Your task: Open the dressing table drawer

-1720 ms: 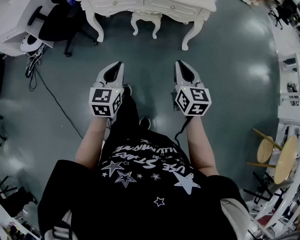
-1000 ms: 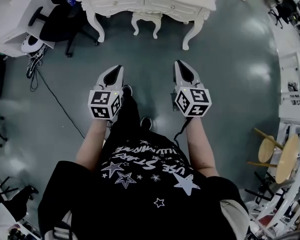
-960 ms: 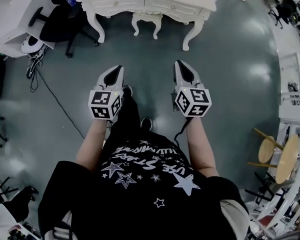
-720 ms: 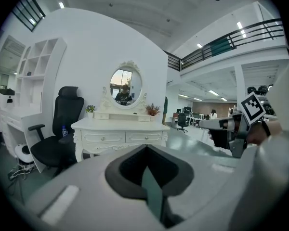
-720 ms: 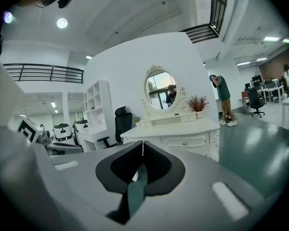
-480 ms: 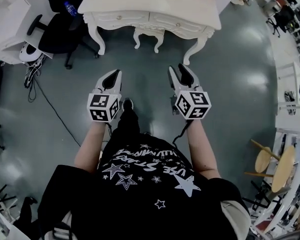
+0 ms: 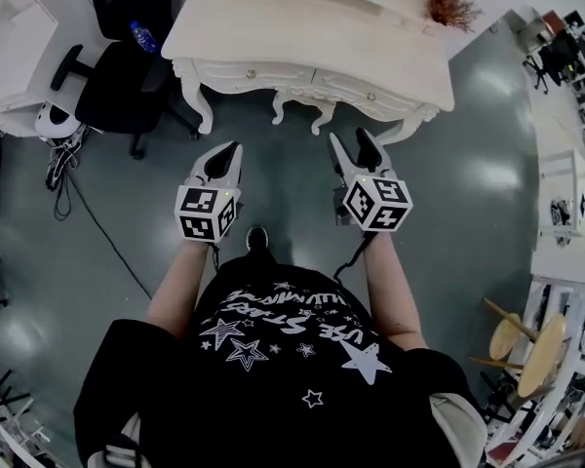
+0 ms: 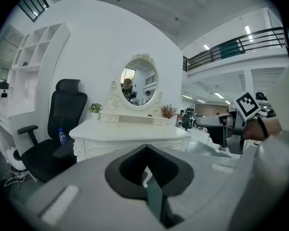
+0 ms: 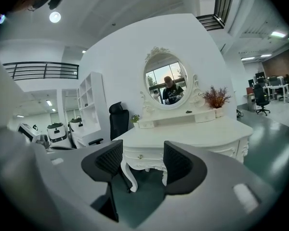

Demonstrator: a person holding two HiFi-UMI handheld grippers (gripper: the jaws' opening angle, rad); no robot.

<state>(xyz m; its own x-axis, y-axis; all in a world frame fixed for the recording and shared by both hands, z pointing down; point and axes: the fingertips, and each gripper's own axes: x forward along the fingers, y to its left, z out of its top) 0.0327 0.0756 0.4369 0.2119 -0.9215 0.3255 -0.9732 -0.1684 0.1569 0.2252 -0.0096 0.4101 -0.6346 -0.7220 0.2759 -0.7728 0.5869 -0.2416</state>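
Note:
The white dressing table (image 7: 312, 37) stands ahead of me, with two shut front drawers, a left one (image 7: 249, 73) and a right one (image 7: 369, 95), each with a small knob. Both grippers hang in the air short of its front edge, touching nothing. My left gripper (image 7: 228, 151) is shut and empty, its pads meeting in the left gripper view (image 8: 145, 150), where the table (image 8: 130, 131) lies beyond. My right gripper (image 7: 351, 141) is open and empty. Between its pads (image 9: 143, 160) in the right gripper view shows a drawer front (image 9: 140, 156) under the oval mirror (image 9: 166, 78).
A black office chair (image 7: 127, 66) with a blue bottle (image 7: 144, 37) stands left of the table. A white stool (image 7: 300, 105) is tucked under it. A cable (image 7: 88, 198) trails over the floor at the left. Wooden stools (image 7: 526, 344) stand at the lower right.
The person has walked toward the dressing table, which now lies much closer to both grippers. The right gripper's jaws have parted. The left gripper has stayed shut.

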